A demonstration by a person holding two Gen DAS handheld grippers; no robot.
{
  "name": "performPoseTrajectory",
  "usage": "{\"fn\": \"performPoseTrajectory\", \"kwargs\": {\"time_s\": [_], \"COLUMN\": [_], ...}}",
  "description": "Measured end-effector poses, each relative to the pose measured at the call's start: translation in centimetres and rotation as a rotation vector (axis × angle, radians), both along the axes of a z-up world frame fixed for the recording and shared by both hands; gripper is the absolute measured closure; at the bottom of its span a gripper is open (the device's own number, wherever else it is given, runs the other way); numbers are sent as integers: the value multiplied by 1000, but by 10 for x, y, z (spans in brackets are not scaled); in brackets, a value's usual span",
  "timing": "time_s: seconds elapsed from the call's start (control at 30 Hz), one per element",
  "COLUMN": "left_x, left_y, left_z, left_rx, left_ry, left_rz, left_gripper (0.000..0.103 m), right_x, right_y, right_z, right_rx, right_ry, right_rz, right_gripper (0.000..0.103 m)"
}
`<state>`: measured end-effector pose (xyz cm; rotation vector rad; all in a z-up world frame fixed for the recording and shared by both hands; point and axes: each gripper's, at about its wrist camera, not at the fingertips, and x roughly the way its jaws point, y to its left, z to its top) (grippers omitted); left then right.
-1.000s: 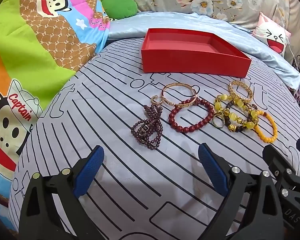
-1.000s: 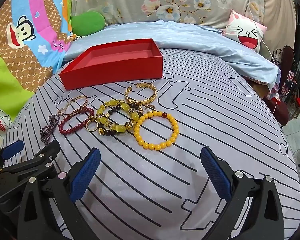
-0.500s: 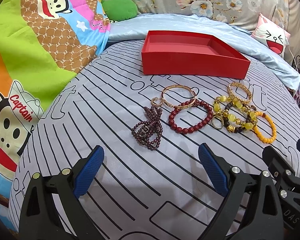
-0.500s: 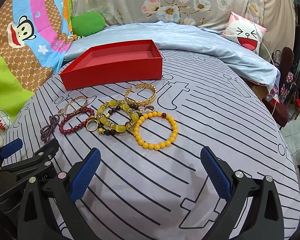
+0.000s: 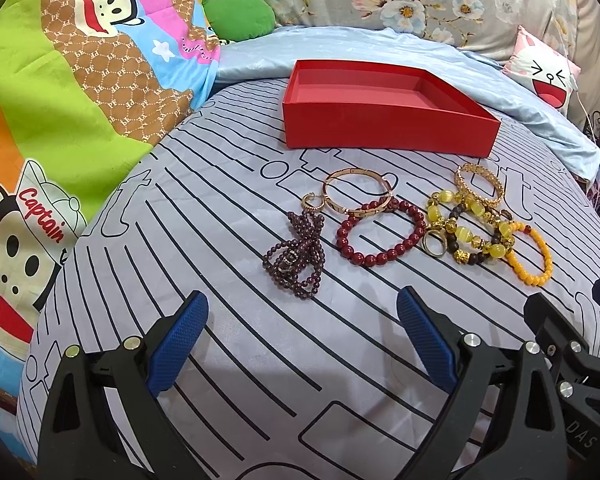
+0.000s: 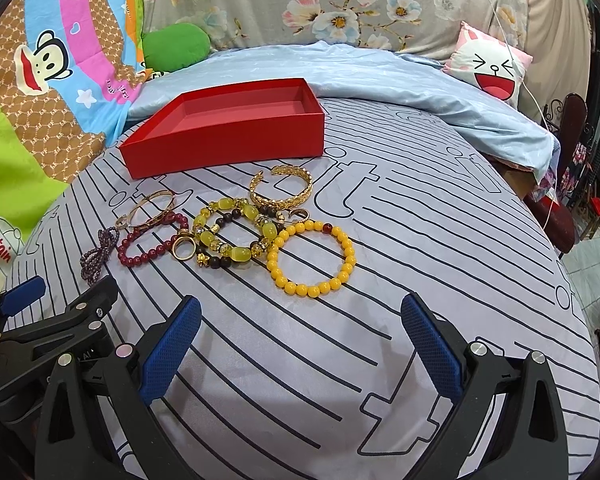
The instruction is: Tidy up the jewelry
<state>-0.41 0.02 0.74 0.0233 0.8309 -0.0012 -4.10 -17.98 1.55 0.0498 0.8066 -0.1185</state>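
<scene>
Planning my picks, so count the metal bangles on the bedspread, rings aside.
2. A thin rose-gold bangle lies at the left of the cluster, touching the dark red bead bracelet; a broad gold cuff lies at the right, beside the yellow-green beads. None seems hidden.

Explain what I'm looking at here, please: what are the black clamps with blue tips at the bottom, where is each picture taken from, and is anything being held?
Those clamps are two hand-held grippers; a person holds one in each hand, and each carries a fisheye camera that looks forward along its fingers. One picture comes from the left gripper, the other from the right gripper. Both are open and hold nothing.

They hover over a bed with a striped sheet. On it, side by side, lie a dark purple bead strand, a thin gold bangle, a red bead bracelet, a gold ring, a yellow-and-brown bead bracelet, a broad gold cuff and an orange bead bracelet. Behind them stands an empty red box, probably where the jewelry goes.
</scene>
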Motion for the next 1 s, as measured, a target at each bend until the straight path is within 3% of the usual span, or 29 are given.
{"fn": "performPoseTrajectory", "kwargs": {"time_s": [1.0], "left_x": [-1], "left_y": [-1], "left_z": [-5], "left_rx": [-3], "left_ry": [9], "left_rz": [-2], "left_gripper": [12], "right_x": [-2], "right_y": [0], "right_z": [1], "right_rx": [0], "right_ry": [2], "right_rz": [-1], "right_gripper": [6]}}
